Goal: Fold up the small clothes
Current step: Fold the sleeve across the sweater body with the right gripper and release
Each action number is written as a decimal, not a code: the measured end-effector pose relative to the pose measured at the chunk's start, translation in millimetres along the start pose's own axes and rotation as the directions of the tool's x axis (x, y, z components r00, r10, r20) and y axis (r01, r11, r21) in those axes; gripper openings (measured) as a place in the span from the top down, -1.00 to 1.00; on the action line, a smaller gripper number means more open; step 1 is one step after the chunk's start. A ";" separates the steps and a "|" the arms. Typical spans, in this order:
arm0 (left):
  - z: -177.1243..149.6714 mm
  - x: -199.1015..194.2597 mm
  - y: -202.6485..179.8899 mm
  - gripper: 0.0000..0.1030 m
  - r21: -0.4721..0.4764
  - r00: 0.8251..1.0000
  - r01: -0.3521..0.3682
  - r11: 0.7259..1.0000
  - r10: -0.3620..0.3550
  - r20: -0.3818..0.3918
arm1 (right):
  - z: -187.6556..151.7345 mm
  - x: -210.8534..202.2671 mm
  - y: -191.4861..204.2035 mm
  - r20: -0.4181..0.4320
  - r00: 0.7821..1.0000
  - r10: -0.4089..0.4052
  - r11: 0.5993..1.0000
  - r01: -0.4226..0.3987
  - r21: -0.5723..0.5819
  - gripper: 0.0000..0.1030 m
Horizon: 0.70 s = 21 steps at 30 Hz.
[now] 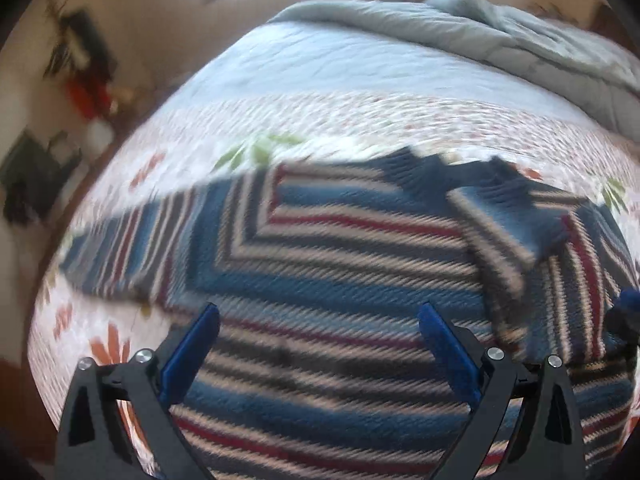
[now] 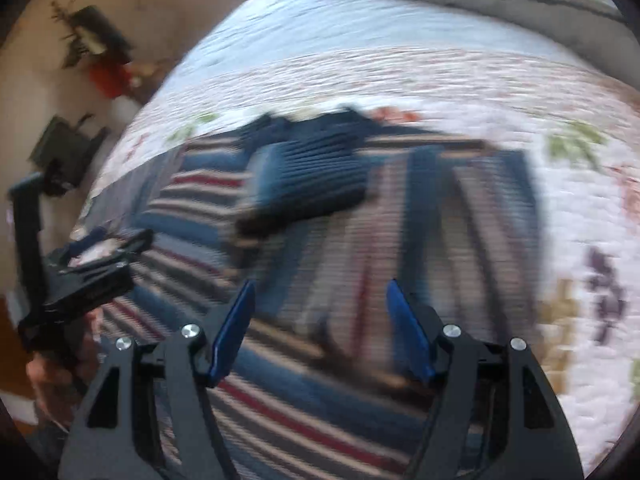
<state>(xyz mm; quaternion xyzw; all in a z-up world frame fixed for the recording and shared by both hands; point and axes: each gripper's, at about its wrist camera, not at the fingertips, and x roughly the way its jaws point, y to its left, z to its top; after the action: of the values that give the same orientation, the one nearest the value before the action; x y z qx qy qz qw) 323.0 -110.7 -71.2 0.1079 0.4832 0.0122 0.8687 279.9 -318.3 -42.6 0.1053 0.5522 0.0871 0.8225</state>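
Note:
A small knitted sweater (image 1: 320,248) with blue, red, cream and dark stripes lies spread on the bed. One sleeve (image 1: 500,232) is folded across its body, and its dark blue cuff (image 2: 312,176) shows in the right wrist view. My left gripper (image 1: 319,312) hovers open above the sweater's lower body with nothing between its blue pads. My right gripper (image 2: 321,286) is open too, above the sweater's (image 2: 200,216) striped fabric and holding nothing. The left gripper (image 2: 108,248), held in a person's hand (image 2: 52,376), appears at the left edge of the right wrist view. Both views are motion-blurred.
The sweater rests on a floral quilt (image 1: 360,120) covering the bed. A rumpled grey duvet (image 1: 500,32) lies along the far end. Beyond the bed's left edge, dark items (image 1: 36,176) and a red object (image 1: 86,96) stand on the floor by the wall.

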 end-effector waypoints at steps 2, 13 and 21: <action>12.5 -6.4 -31.6 -0.93 0.072 0.999 -0.002 0.997 -0.001 0.043 | -2.8 -8.3 -22.3 0.007 0.999 -0.039 0.999 0.039 0.031 -0.32; 37.6 25.5 -153.2 -0.90 0.340 0.999 0.051 0.939 -0.049 -0.015 | -25.9 -20.1 -71.9 0.010 1.000 -0.022 0.995 0.021 0.096 -0.36; 34.3 48.1 -147.8 0.58 0.317 0.990 0.129 0.940 -0.104 -0.092 | -32.9 -16.2 -85.5 0.017 1.000 0.017 0.986 -0.020 0.168 -0.49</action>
<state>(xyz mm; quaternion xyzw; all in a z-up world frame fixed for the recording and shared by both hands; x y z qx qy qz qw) 365.2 -255.0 -123.4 0.2188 0.5161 -0.1143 0.8202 245.6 -402.3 -63.2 0.1800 0.5502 0.0470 0.8141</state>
